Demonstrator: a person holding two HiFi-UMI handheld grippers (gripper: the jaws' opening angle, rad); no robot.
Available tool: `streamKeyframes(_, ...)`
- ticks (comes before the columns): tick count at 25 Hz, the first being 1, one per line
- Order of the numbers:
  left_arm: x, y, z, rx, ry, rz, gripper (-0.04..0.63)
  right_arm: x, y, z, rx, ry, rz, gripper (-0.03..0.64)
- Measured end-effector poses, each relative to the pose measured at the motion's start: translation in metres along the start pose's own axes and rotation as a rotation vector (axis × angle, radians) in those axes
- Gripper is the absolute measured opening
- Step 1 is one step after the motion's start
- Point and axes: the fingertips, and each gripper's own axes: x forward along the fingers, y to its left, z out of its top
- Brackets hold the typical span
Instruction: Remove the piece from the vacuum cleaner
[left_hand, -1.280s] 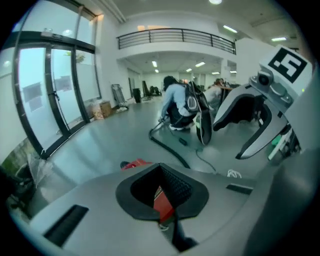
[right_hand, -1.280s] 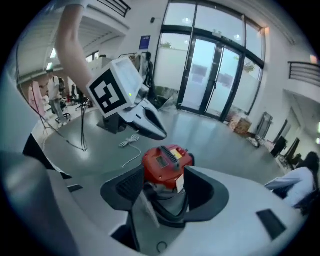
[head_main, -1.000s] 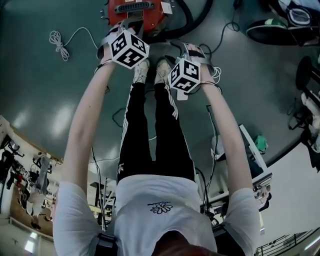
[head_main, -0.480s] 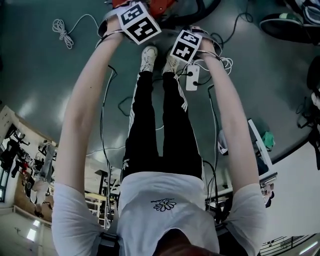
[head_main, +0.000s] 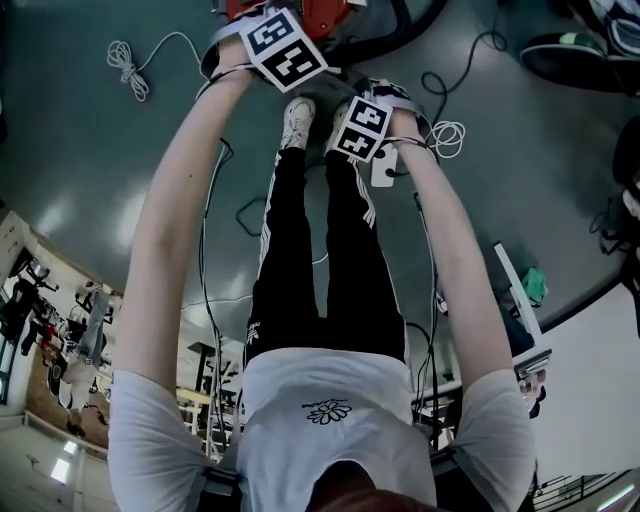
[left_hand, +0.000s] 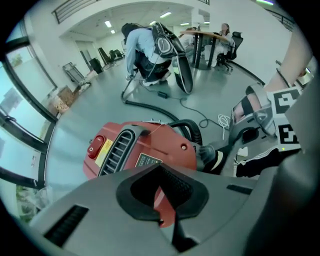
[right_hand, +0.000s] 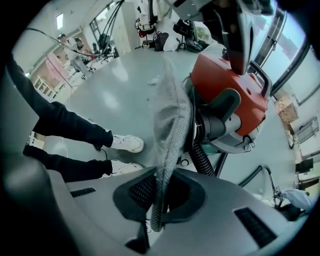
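A red vacuum cleaner (head_main: 322, 12) lies on the floor in front of the person's feet, with a black hose (right_hand: 202, 160) plugged into its front. My left gripper (head_main: 283, 45) sits right over the red body (left_hand: 145, 147); in the left gripper view (left_hand: 162, 202) its jaws stand nearly together with a red sliver of the cleaner between the pads. My right gripper (head_main: 362, 125) is below the cleaner's front, its jaws closing down on a grey mesh piece (right_hand: 170, 120). The mesh stands upright beside the cleaner (right_hand: 227, 80), its lower edge pinched at the right gripper (right_hand: 159, 202).
The person's white shoes (right_hand: 127, 143) stand just behind the cleaner. A white power strip (head_main: 384, 160) and a coiled white cable (head_main: 448, 135) lie right of the feet, another coil (head_main: 122, 62) at the far left. People and desks (left_hand: 150, 50) are farther back.
The right gripper has dropped back from the cleaner toward the feet and now has the mesh piece between its jaws. The left gripper has stayed at the red body.
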Motion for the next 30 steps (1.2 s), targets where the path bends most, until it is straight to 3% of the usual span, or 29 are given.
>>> streamKeyframes(3, 0.000, 0.003, 0.001, -0.010, 0.041, 0.012, 0.002, 0.001, 0.004, 0.003, -0.009, 0.003, -0.020, 0.023)
streamKeyframes(7, -0.002, 0.001, 0.000, -0.087, -0.016, -0.052, 0.002, 0.005, 0.010, 0.004, -0.086, 0.032, 0.009, 0.023)
streamKeyframes(13, -0.005, 0.002, 0.002, -0.079, -0.015, -0.067, 0.002, 0.003, 0.017, 0.006, -0.128, 0.005, -0.041, 0.023)
streamKeyframes(21, -0.004, -0.005, -0.001, -0.103, -0.016, -0.047, 0.002, 0.010, 0.028, 0.004, -0.412, 0.036, -0.085, 0.023)
streamKeyframes(27, -0.003, -0.006, -0.003, -0.110, -0.015, -0.046, 0.002, 0.015, 0.012, -0.017, -0.295, 0.024, 0.030, 0.023)
streamKeyframes(30, -0.005, -0.003, -0.003, -0.124, -0.026, -0.030, 0.002, 0.013, -0.012, -0.024, -0.250, 0.017, 0.045, 0.023)
